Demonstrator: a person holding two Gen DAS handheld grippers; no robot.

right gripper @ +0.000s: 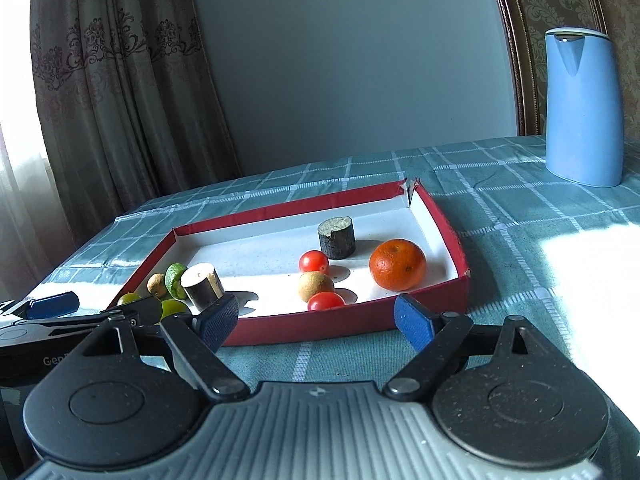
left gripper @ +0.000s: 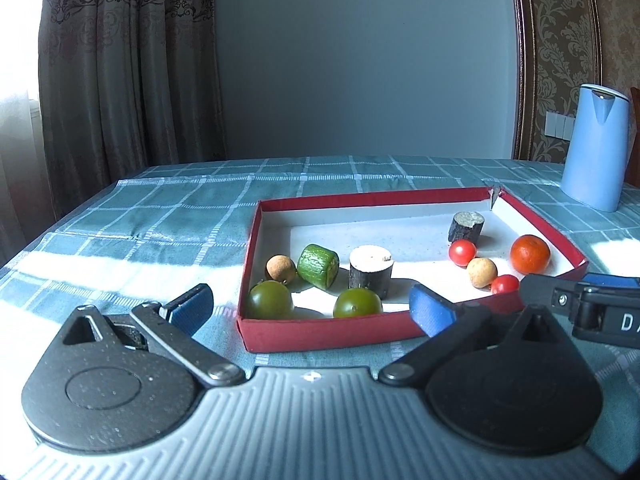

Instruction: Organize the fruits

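A red box lid [left gripper: 320, 330] [right gripper: 344, 326] with a white inside lies on the checked tablecloth. In it are an orange [left gripper: 530, 254] [right gripper: 397, 264], two cherry tomatoes [left gripper: 462, 252] [right gripper: 314, 261], two green tomatoes [left gripper: 270, 300], a cucumber piece [left gripper: 319, 266], two tan round fruits [left gripper: 482, 272] [right gripper: 315, 286] and two dark sugarcane pieces [left gripper: 371, 271] [right gripper: 337, 237]. My left gripper [left gripper: 312, 304] is open and empty before the lid's near left wall. My right gripper [right gripper: 316, 320] is open and empty before the near right wall.
A tall blue jug [left gripper: 596, 148] [right gripper: 582, 108] stands on the table at the back right. Curtains hang at the left, a grey wall behind. Bright sun patches fall on the cloth [right gripper: 592, 264].
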